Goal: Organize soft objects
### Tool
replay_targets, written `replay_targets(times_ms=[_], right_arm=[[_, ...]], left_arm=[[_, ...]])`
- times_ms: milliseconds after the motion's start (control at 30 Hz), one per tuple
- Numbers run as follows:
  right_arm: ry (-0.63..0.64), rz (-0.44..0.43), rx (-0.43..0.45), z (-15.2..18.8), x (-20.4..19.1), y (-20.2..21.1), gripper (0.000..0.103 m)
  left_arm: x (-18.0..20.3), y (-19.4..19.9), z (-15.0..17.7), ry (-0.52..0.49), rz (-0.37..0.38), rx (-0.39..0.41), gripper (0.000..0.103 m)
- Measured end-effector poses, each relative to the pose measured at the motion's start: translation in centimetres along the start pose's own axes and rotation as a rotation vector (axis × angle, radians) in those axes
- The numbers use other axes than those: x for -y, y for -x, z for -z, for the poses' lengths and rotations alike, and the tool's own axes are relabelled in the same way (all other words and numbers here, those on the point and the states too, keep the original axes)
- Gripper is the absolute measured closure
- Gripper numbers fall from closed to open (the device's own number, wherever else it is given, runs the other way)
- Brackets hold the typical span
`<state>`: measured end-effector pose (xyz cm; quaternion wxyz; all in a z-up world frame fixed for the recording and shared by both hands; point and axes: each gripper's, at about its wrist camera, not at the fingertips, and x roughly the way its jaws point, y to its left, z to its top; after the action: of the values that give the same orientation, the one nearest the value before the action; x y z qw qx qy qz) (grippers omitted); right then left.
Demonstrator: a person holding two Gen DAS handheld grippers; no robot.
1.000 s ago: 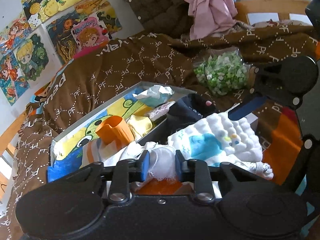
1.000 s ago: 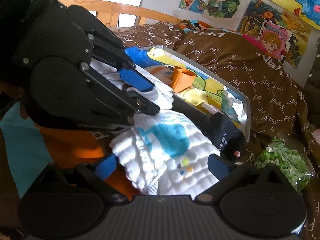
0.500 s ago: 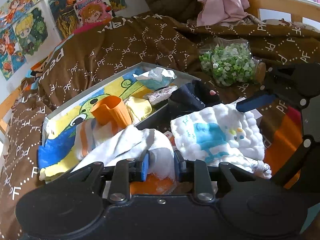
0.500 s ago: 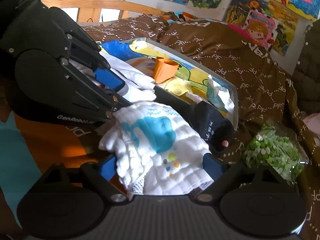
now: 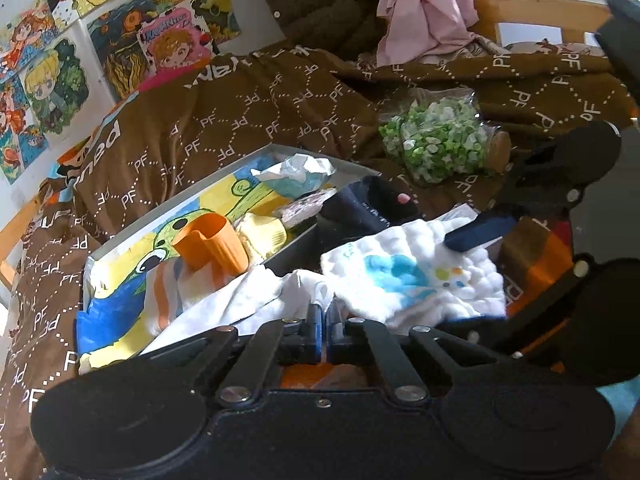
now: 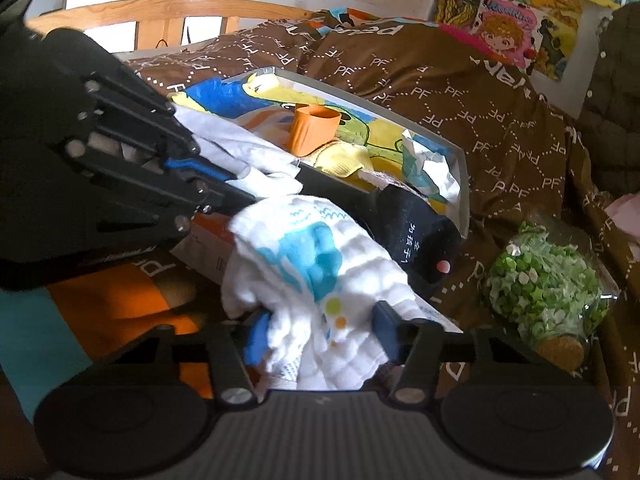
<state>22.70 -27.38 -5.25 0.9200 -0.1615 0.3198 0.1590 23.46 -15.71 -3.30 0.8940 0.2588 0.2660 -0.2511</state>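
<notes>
Left gripper: jaws pressed together, pinching the edge of a plain white cloth that drapes over the near rim of a shallow grey box on the bed. Right gripper: jaws closing around a white quilted cloth with a blue whale print; the cloth lies bunched between the blue pads, which meet its sides. This quilted cloth sits just outside the box, beside a black sock hanging over the box's near corner. Inside the box: an orange cup lying tilted, a yellow cloth, crumpled paper. To the right, well apart, a bag of green and white pieces rests on the brown bedspread.
</notes>
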Motion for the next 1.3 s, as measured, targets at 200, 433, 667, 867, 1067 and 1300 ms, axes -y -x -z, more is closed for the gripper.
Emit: replay_targets(times_ms=[200, 433, 667, 867, 1067, 1300], right_arm=[[-0.038, 0.005, -0.003, 0.0, 0.7, 0.2, 0.070], [-0.086, -0.003, 0.059, -0.1, 1.1, 1.1, 0.086], [-0.243, -0.068, 0.125, -0.4, 3.0, 2.1, 0.090], [-0.344, -0.092, 0.195, -0.2, 4.6, 4.0, 0.090], [-0.440, -0.143, 0.221, 0.0, 6.0, 4.7, 0.090], [-0.558, -0.228, 0.251, 0.6, 7.3, 5.1, 0.090]], left_arm=[[0.5, 2.2, -0.2, 0.016, 0.018, 0.041, 0.103], [-0.1, 4.9, -1.0, 0.063, -0.016, 0.102, 0.103], [-1.0, 7.7, -2.1, 0.117, -0.029, 0.165, 0.103], [-2.1, 9.8, -3.1, 0.177, -0.033, 0.202, 0.103], [-3.9, 11.4, -3.6, 0.272, -0.025, 0.224, 0.103], [-4.1, 12.1, -3.9, 0.289, -0.039, 0.237, 0.103]])
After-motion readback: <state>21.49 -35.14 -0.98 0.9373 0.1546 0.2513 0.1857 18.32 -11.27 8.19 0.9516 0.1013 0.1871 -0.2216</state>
